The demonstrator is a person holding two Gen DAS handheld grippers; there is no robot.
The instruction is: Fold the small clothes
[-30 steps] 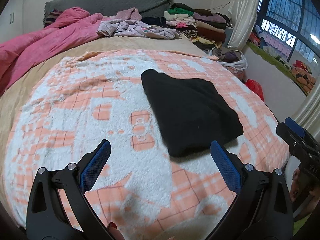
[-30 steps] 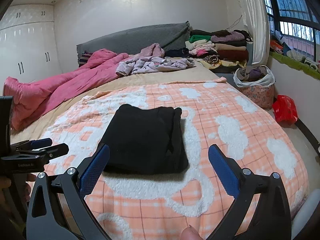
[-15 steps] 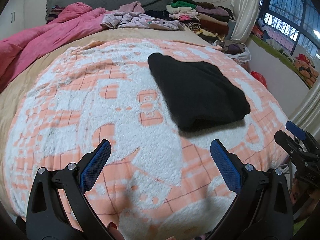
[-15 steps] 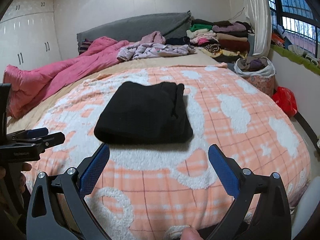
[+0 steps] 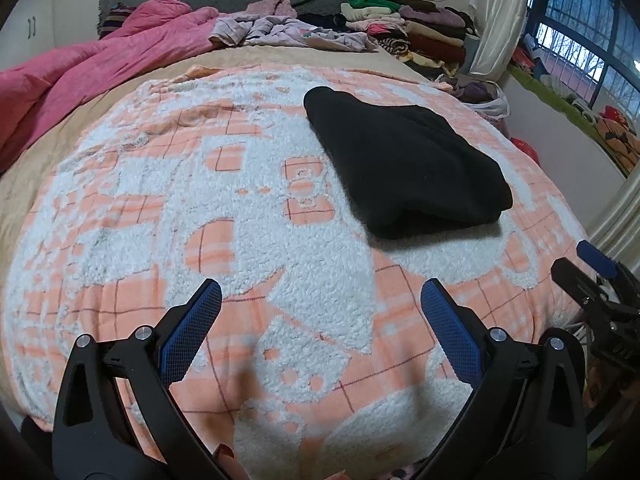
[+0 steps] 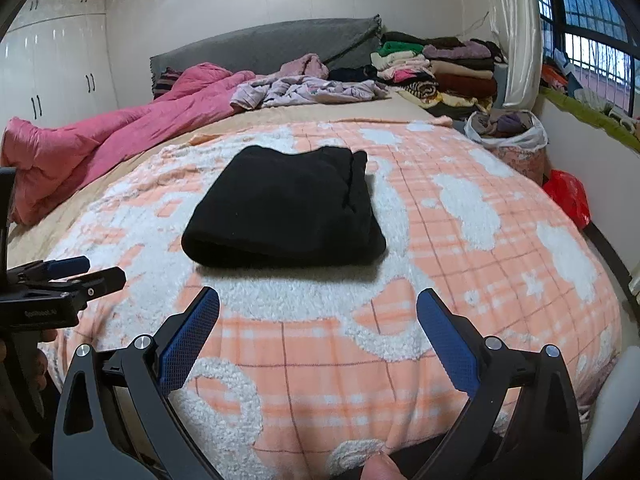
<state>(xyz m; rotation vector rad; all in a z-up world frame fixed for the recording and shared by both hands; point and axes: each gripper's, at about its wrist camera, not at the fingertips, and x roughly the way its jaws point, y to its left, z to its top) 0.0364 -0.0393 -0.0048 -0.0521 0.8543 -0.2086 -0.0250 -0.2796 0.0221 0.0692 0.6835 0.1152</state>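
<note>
A black garment [image 5: 404, 160] [image 6: 284, 208] lies folded into a thick rectangle on the orange-and-white fleece blanket [image 5: 224, 208] [image 6: 460, 264]. My left gripper [image 5: 320, 320] hangs open over the blanket's near part, short of the garment, nothing between its blue pads. My right gripper [image 6: 318, 324] is open too, just in front of the garment's folded edge. Each gripper shows at the edge of the other's view: the right one [image 5: 600, 280] and the left one [image 6: 72, 276].
A pink quilt [image 6: 100, 148] lies along the bed's left side, loose lilac clothes [image 6: 308, 90] by the grey headboard. Stacked folded clothes [image 6: 440, 68] stand at the far right corner. A bag of clothes [image 6: 508, 136] and a red bag [image 6: 568, 196] sit on the floor.
Both grippers have drawn back toward the foot of the bed, so the folded black garment now lies farther ahead of them. The garment itself has not moved.
</note>
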